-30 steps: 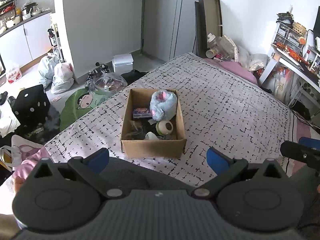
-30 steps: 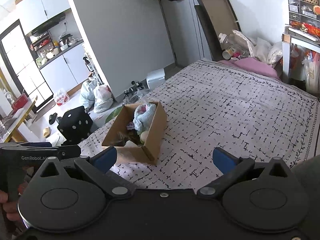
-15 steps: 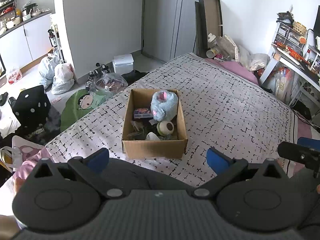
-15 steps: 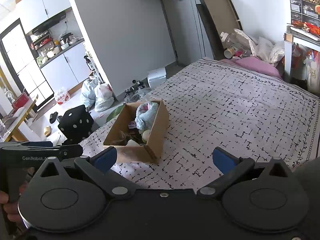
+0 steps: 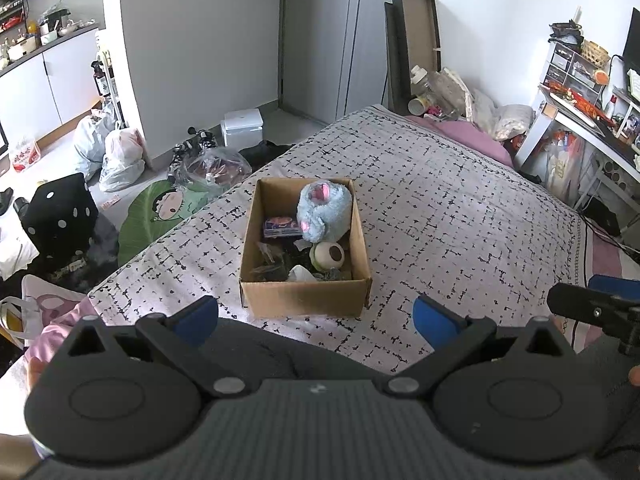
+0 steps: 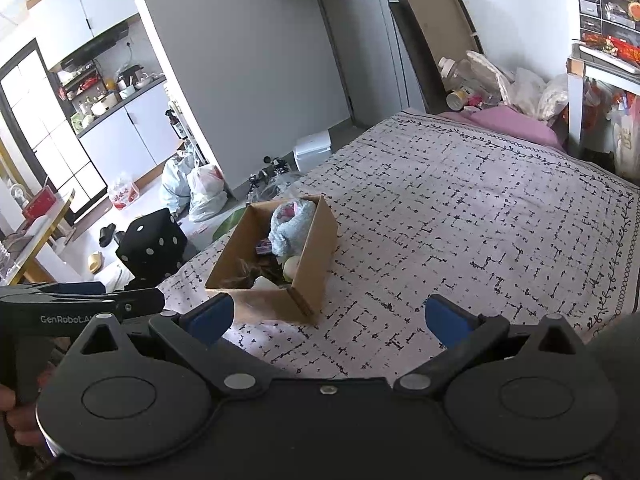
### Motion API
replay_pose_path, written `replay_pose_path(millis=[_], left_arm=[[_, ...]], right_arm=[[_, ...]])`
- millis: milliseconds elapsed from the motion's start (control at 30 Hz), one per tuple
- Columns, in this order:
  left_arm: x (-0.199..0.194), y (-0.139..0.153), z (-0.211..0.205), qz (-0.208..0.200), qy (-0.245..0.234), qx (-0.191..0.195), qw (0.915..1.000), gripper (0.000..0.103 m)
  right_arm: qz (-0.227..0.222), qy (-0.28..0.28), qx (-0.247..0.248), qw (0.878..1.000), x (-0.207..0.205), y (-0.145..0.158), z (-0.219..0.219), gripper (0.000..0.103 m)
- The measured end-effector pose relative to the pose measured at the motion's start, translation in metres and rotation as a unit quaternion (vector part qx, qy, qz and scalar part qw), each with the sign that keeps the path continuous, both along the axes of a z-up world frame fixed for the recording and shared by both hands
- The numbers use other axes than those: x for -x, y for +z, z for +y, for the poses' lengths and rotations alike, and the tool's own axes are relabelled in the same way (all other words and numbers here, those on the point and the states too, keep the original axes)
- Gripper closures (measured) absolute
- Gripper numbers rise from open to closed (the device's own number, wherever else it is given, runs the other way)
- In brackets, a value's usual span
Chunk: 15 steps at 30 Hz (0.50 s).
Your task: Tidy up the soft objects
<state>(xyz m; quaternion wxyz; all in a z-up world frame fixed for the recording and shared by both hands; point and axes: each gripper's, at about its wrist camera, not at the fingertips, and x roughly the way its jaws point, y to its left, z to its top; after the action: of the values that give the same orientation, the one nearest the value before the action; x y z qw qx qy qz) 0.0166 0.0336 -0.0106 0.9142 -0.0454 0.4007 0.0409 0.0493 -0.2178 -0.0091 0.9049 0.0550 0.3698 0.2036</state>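
Observation:
A cardboard box (image 5: 304,300) stands on the patterned bed (image 5: 440,208). In it lie a light blue plush toy (image 5: 324,210), a green and brown plush ball (image 5: 328,256), a small purple box (image 5: 282,227) and dark items. The box also shows in the right wrist view (image 6: 316,248) with the plush toy (image 6: 290,224). My left gripper (image 5: 316,316) is open and empty, just short of the box's near wall. My right gripper (image 6: 328,318) is open and empty, to the right of the box. The right gripper's side shows at the left view's right edge (image 5: 592,308).
On the floor left of the bed lie a black dotted cube (image 5: 60,220), a green cartoon cushion (image 5: 160,216), plastic bags (image 5: 116,156) and a white box (image 5: 243,128). A pink pillow (image 5: 460,136) and clutter lie at the bed's head. A desk (image 5: 592,120) stands at right.
Both views have shifted slightly; the box sits a little more to the right in the right wrist view. Both grippers stay open and empty.

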Motion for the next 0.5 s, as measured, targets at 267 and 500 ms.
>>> replay_pose_path(millis=[267, 500], left_arm=[[-0.0002, -0.0016, 0.0001, 0.000, -0.002, 0.002, 1.0000, 0.000], [0.0012, 0.0016, 0.0002, -0.004, -0.002, 0.002, 1.0000, 0.000]], right_arm=[[0.000, -0.002, 0.002, 1.000, 0.0012, -0.0011, 0.0000, 0.000], [0.000, -0.002, 0.004, 1.000, 0.0006, -0.0008, 0.0003, 0.000]])
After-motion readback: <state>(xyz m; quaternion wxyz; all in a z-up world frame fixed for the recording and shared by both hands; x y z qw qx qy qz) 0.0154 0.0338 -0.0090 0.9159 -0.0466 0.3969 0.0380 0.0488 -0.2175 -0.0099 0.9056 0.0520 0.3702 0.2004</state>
